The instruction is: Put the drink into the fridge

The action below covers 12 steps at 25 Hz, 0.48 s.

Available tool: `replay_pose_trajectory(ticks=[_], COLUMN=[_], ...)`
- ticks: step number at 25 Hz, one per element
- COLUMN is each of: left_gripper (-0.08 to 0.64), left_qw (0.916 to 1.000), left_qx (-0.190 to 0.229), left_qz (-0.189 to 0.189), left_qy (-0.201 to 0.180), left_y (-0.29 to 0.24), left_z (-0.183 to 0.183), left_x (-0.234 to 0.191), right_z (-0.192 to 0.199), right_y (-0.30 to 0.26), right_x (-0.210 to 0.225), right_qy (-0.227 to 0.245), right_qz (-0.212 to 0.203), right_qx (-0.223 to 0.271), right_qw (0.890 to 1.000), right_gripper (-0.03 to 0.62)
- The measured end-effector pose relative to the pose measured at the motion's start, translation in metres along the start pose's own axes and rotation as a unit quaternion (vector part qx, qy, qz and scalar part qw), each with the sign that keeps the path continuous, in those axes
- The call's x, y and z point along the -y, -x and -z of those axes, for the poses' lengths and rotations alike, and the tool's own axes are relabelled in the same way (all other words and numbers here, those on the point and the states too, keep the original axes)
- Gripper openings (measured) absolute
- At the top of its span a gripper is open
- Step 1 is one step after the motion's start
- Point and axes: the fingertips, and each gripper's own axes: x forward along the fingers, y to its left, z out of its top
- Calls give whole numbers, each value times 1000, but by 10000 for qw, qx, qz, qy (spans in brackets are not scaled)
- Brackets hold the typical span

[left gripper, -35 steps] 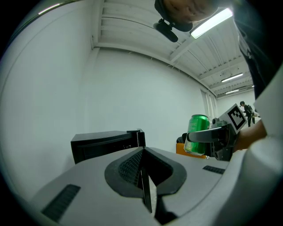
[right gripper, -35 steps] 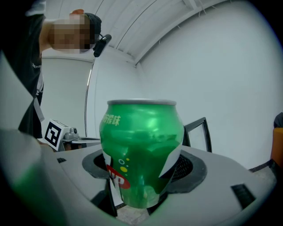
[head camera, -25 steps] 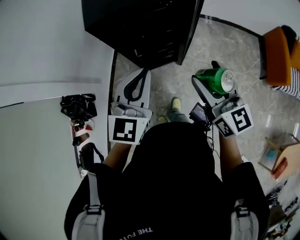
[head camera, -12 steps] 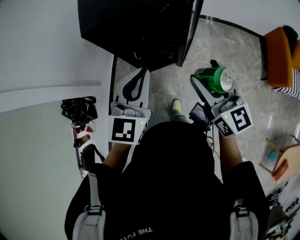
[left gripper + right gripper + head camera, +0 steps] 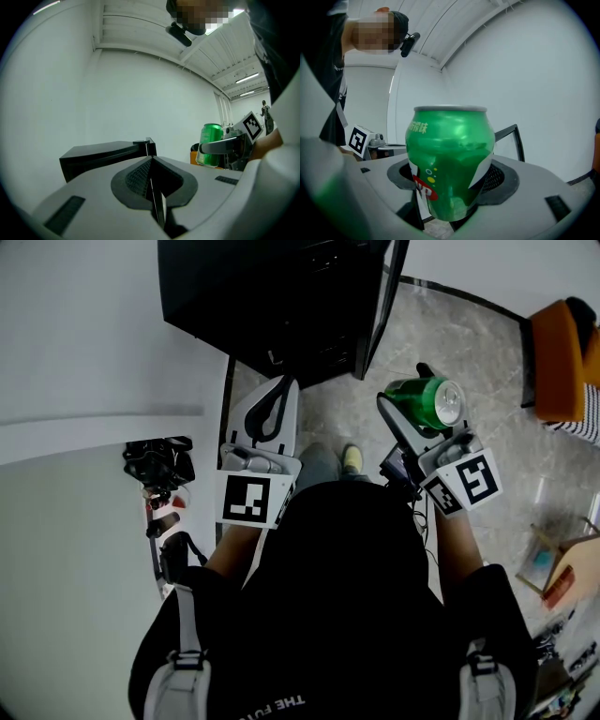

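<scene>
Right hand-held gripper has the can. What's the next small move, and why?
Probably ease the right hand-held gripper forward toward the black fridge: its jaws are shut on the green can, the fridge front looks open, and the can is short of it, over the floor.

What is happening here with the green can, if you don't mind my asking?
A person holds a pair of tongs in each hand. The right tongs are clamped on a green drink can, held upright in the air. The left tongs are shut and empty. The black fridge stands just ahead, and its door appears to be open; the can isn't inside yet.
</scene>
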Motion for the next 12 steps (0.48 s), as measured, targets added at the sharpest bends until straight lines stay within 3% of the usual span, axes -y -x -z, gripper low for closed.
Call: replay_pose_trajectory(ticks=[12], left_gripper=[12], left_qw=[9997], left_qx=[69], left_qz=[-253], left_qy=[9], left_y=[0], left_z=[-7], left_x=[-6], right_z=[-7], right_y=[-8], right_x=[0], right_qy=[87], right_qz=[-246], right_qx=[-65], right_qw=[9996], right_gripper=[339])
